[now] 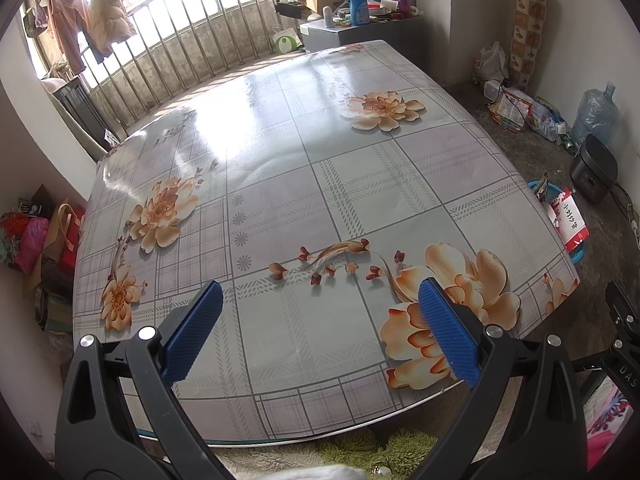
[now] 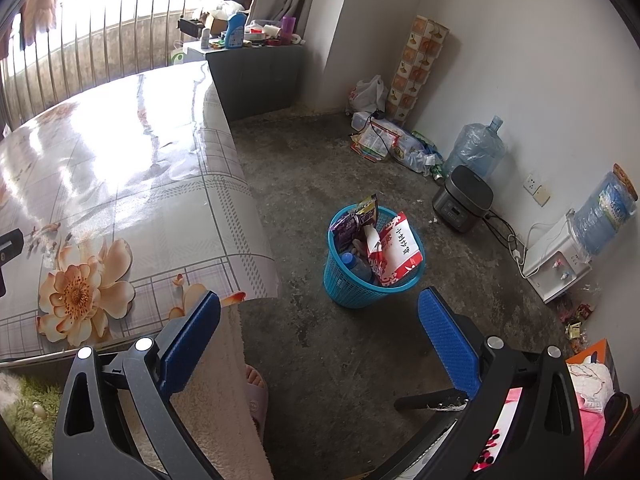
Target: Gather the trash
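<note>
blue basket (image 2: pixel 372 276) crammed with wrappers

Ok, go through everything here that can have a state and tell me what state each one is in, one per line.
Left gripper: open, empty, above the table.
Right gripper: open, empty, facing the floor.
Blue basket: upright on the floor, filled with trash.
Red and white carton: in the basket, sticking out over the rim.
Table: covered by a floral cloth, nothing on it.
Rice cooker: lid closed.
</note>
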The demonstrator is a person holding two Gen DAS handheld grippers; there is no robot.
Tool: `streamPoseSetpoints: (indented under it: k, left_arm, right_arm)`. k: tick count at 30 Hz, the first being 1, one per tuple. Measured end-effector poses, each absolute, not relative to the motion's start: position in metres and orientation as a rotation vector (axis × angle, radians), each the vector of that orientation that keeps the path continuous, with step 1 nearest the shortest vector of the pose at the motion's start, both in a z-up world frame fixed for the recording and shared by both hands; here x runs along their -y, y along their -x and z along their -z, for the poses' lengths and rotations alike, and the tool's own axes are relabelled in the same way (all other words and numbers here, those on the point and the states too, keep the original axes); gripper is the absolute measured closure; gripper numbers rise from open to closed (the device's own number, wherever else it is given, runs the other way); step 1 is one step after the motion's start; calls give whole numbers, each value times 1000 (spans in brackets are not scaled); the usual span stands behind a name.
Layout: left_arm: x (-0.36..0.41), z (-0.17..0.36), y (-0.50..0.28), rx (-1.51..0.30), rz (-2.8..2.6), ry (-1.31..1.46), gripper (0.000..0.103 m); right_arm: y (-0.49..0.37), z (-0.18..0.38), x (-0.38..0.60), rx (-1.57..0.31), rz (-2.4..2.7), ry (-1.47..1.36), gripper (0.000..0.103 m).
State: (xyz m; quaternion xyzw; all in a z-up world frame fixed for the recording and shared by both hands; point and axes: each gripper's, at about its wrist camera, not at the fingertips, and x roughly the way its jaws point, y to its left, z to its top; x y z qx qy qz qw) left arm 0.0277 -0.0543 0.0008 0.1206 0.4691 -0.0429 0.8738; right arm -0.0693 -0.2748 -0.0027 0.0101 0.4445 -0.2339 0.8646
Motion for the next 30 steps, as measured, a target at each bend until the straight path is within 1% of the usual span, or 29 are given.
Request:
streamPoseSetpoints:
  k: [30]
  left_arm:
    - [56,-2,-26,-981,89,-250,9]
  right_arm:
    - [67,-1,275,-929,494,-22,7]
